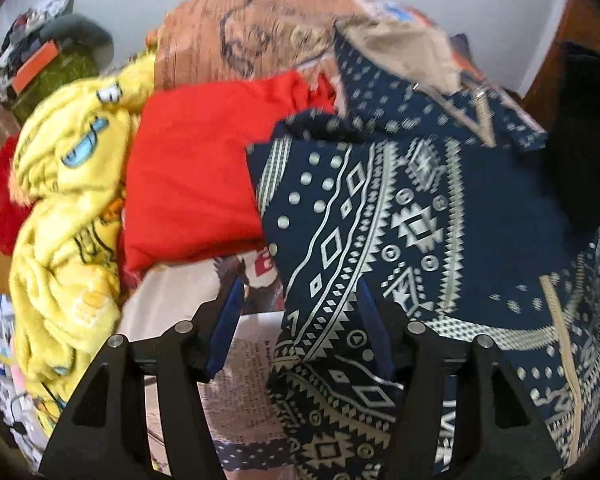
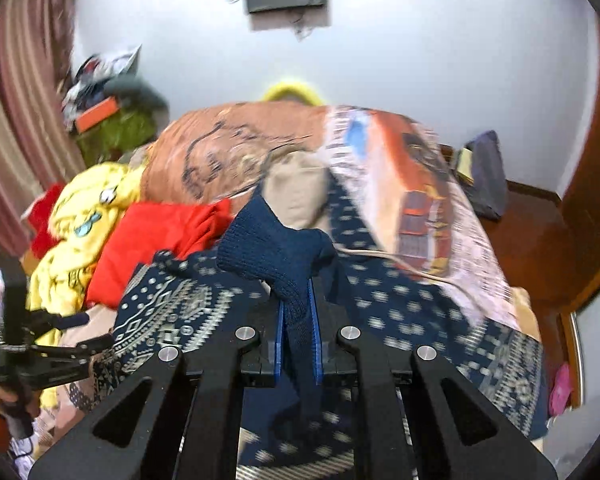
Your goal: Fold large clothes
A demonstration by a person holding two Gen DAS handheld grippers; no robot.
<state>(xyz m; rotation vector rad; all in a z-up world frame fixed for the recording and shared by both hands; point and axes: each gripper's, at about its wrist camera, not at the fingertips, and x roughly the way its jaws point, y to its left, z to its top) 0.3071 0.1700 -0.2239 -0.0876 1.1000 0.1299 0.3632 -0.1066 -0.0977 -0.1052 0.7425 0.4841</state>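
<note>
Step in hand: folding the navy patterned cardigan (image 1: 420,208), which lies on the bed atop a printed blanket (image 2: 228,148), beside a red top (image 1: 196,176) and a yellow fleece (image 1: 68,200).

Right gripper (image 2: 298,312): jaws together, clamped on the knit cuff (image 2: 276,256) of a sleeve, held raised above the body of the garment.

Left gripper (image 1: 296,312): jaws part-open, a fold of the cardigan's edge lies between them; whether the pads press on it cannot be told.

Judged next: carry the sleeve across onto the body and lay it flat, left side pinning the cloth. Risk: sleeve bunches; blur suggests fast motion.
</note>
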